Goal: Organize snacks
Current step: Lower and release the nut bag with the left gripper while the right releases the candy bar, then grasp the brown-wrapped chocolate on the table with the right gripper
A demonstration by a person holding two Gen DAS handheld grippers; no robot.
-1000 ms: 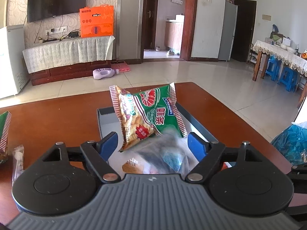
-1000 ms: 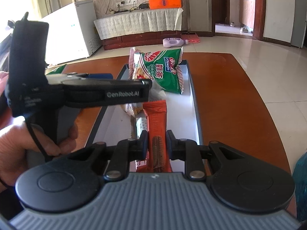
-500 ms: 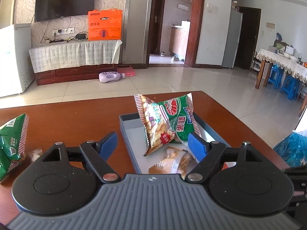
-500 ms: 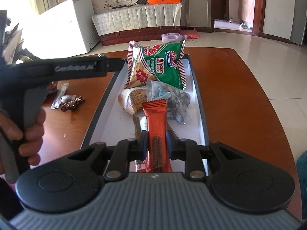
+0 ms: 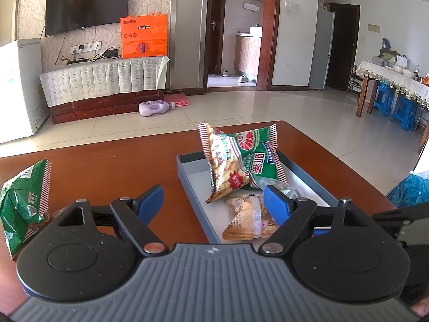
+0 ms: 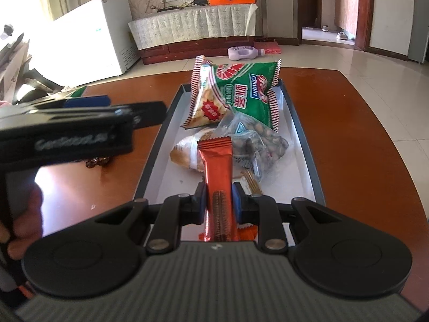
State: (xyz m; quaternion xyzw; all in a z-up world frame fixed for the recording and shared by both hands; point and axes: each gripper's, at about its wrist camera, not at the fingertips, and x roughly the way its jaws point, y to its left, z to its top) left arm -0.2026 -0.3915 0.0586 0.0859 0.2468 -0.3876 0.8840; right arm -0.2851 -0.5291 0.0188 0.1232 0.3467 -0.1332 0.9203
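tray [image 6: 308,161] far end crowded, near end bare

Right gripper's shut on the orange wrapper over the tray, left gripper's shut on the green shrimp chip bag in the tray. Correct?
Not quite. The left gripper is open and holds nothing; the green shrimp chip bag just stands in the tray, as the left wrist view shows. The rest holds: the right gripper is shut on the orange wrapper over the tray.
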